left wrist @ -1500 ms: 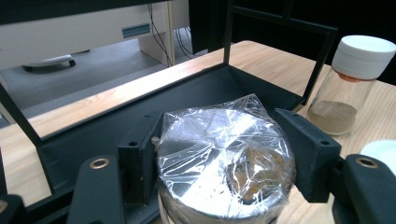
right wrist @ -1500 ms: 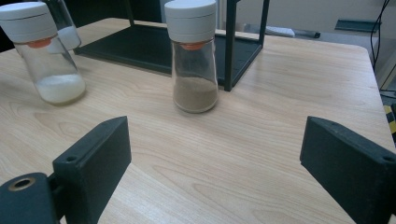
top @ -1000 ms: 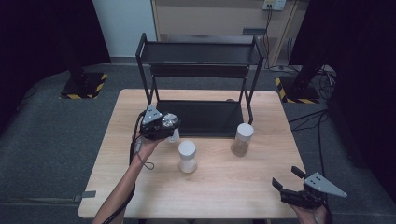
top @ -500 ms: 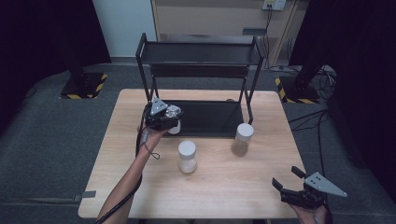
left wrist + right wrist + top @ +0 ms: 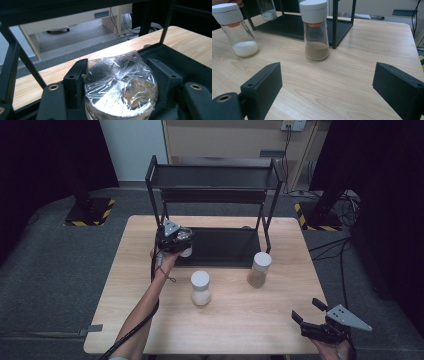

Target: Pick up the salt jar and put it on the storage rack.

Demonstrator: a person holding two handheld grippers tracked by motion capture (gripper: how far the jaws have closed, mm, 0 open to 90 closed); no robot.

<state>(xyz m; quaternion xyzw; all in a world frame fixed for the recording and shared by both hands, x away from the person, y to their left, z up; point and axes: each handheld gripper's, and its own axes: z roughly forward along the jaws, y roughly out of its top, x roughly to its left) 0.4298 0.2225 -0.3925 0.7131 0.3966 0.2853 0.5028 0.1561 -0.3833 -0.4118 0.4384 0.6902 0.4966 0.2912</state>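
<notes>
At the rack's left front: the left claw is carrying a jar forward, and across the earlier high views it has been moving from the bench in front of the rack up to the edge of the lower shelf.
Left claw state: pinching the jar, one black jaw on each side of its top, which is covered in clear film in the left gripper view.
Jar position: hanging over the left front part of the lower shelf, just under the top shelf; whether its base is touching the shelf is hidden by the claw.
Meaning for the work: the jar is passing from bench to rack, so the placing step looks close to done; what is left is setting it down and letting go.
Right claw: spread wide with nothing between the jaws, resting at the near right corner of the bench, in the same spot as in the earlier views.
Waiting jars: a white-capped jar of white powder and a brown jar are standing on the bench in front of the rack, well apart from each other, the brown one just beside the rack's right front post.
Likely follow-up: these two are probably going onto the shelf too.
</notes>
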